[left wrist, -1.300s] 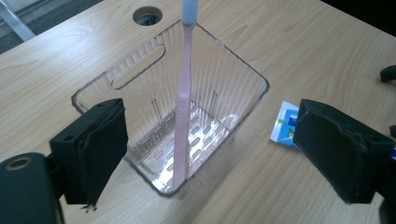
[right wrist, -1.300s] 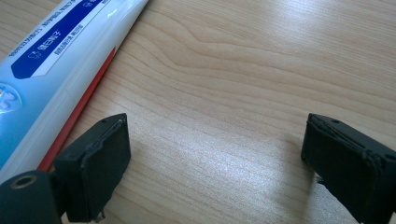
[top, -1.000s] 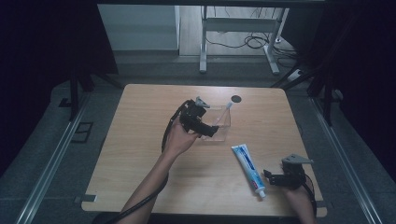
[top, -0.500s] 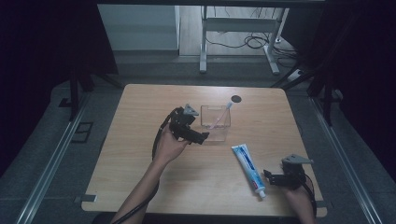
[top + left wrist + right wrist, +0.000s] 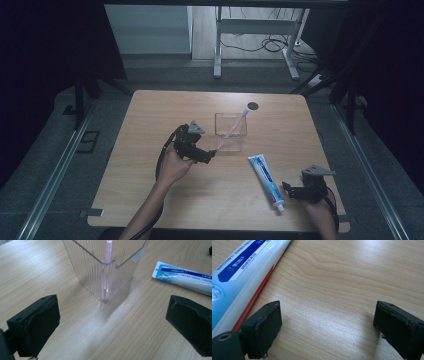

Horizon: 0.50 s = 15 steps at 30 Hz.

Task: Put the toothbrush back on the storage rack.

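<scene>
Clear plastic cup [image 5: 230, 131] stands mid-frame with a pink toothbrush [image 5: 234, 127] leaning inside. Left gripper [image 5: 209, 155], released and empty, sits just beside it; a careless swing could topple it. Right gripper [image 5: 287, 190], also released, rests beside the toothpaste tube [image 5: 265, 179] at lower right.

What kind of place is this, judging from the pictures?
Probably a lab or recording workspace, not a home: a bare light wooden table on grey floor, dark curtains at the sides, and loose black cables under a grey metal desk frame behind.
</scene>
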Motion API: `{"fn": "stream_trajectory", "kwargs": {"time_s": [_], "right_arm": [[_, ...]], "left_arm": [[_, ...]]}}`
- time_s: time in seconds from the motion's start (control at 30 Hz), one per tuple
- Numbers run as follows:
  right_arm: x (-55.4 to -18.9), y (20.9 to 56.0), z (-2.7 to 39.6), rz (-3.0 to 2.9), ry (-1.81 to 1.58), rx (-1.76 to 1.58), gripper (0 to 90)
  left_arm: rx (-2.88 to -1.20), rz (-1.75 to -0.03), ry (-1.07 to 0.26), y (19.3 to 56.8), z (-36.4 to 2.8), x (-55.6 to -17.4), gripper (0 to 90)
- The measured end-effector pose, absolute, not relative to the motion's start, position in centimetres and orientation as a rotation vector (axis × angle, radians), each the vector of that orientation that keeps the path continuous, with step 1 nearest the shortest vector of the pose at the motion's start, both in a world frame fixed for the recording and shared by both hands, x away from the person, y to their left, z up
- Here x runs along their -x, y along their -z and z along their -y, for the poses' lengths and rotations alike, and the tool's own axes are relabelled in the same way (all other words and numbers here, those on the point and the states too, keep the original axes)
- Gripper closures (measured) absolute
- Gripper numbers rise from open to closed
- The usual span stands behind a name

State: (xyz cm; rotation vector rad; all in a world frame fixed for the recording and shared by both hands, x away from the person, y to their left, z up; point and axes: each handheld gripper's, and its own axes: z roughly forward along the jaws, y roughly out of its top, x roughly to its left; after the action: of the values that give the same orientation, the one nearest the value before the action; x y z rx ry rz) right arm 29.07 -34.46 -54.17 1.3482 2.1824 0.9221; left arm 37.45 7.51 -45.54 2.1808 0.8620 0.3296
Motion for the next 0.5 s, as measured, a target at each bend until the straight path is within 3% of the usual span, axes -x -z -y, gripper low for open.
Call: {"fn": "stream_trajectory", "kwargs": {"time_s": [0.5], "right_arm": [[-29.1,54.2,34.5,-2.183,-0.923,-1.346,7.8]], "left_arm": [[-2.156,-0.862,-0.306,48.5,-9.5,-34.9,0.0]]}}
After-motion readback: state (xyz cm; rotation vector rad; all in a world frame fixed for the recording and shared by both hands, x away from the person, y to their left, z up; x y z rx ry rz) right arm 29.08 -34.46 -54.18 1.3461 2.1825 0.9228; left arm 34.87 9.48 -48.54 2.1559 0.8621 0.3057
